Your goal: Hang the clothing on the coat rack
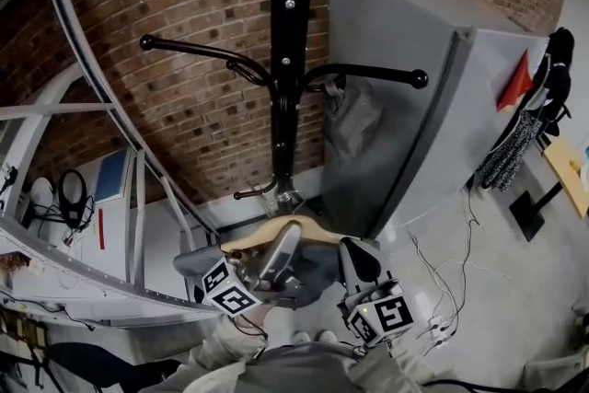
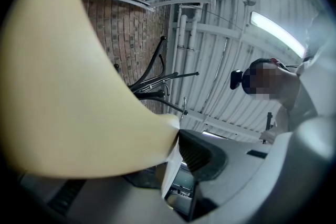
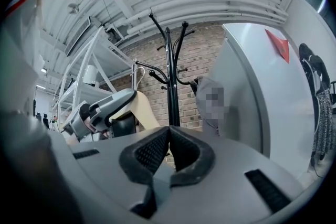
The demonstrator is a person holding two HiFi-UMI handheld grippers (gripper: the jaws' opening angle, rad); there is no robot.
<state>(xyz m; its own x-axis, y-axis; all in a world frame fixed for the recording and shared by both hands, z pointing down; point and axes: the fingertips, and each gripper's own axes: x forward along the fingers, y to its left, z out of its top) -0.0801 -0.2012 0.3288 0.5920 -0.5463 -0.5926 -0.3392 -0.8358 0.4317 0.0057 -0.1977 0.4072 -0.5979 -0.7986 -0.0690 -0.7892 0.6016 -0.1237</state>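
Left hand-held gripper (image 1: 287, 240): held up in front of the chest and tilted upward. Its jaws are clamped on a wooden hanger (image 2: 79, 92), with one ribbed pad (image 2: 199, 152) pressed against the hanger's edge.
Right hand-held gripper (image 3: 169, 132): just beside the left one, pointing about level. Its pad tips are together, with nothing seen between them.
Arms: both forearms in pale sleeves (image 1: 221, 350), close to the body.

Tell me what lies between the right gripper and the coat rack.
Nothing. In the right gripper view the shut right gripper points at the rack across bare air. The hanger is off to the left, clear of that line.
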